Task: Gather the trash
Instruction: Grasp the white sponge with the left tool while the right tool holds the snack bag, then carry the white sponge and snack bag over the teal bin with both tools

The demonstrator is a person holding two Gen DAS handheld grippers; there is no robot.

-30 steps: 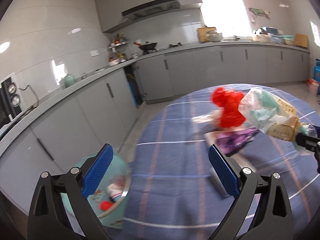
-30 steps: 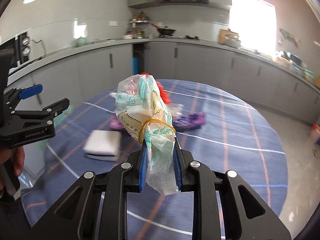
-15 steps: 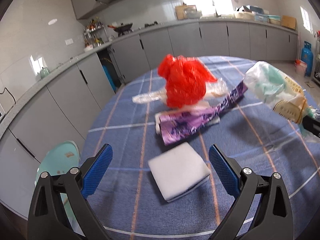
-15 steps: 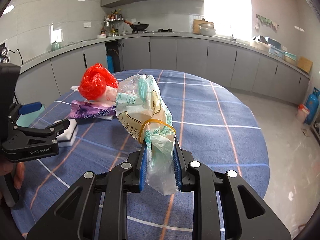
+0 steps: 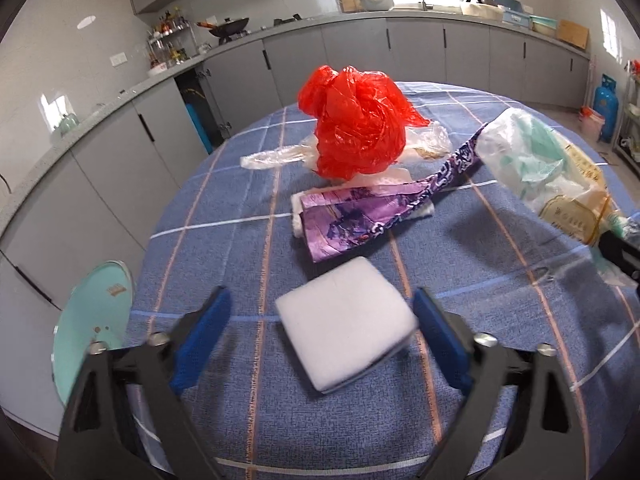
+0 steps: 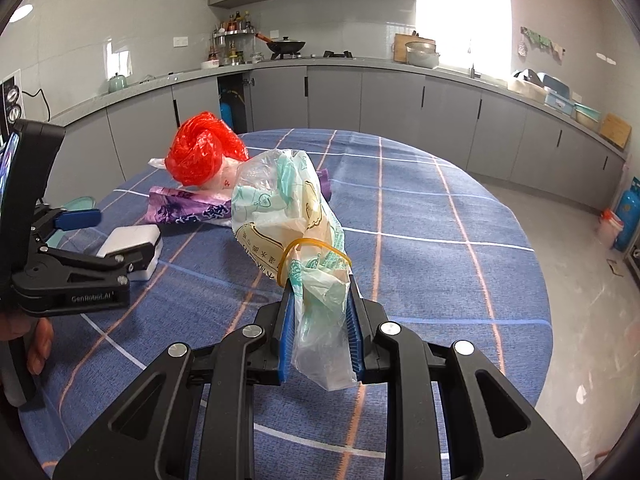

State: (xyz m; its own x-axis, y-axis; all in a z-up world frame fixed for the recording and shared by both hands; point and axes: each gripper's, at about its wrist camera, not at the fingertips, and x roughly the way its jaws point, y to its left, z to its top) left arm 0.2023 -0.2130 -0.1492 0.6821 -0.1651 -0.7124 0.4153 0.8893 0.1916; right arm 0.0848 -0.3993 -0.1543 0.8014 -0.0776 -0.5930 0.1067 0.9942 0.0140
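My left gripper (image 5: 320,336) gapes wide around the white pad (image 5: 346,324) at lower centre. It looks light and squashy, so I'd pinch its flat sides. My right gripper (image 6: 320,336) clamps the bag (image 6: 290,216) by its neck, mid-frame.

Open left gripper (image 5: 320,332) blue fingers (image 5: 202,336) motion-blurred; near edge of white square foam pad (image 5: 345,330) smeared too. In right wrist view same pad (image 6: 130,245) half hidden behind left gripper's black frame. Clear crumpled plastic (image 5: 424,140) mostly behind red crumpled plastic bag (image 5: 356,120). Right gripper (image 5: 624,256) cut by frame edge in left wrist view. Printing on clear banded plastic bag (image 6: 288,216) too small to read. Round teal bin lid (image 5: 94,320) partly behind gripper frame, base out of sight.
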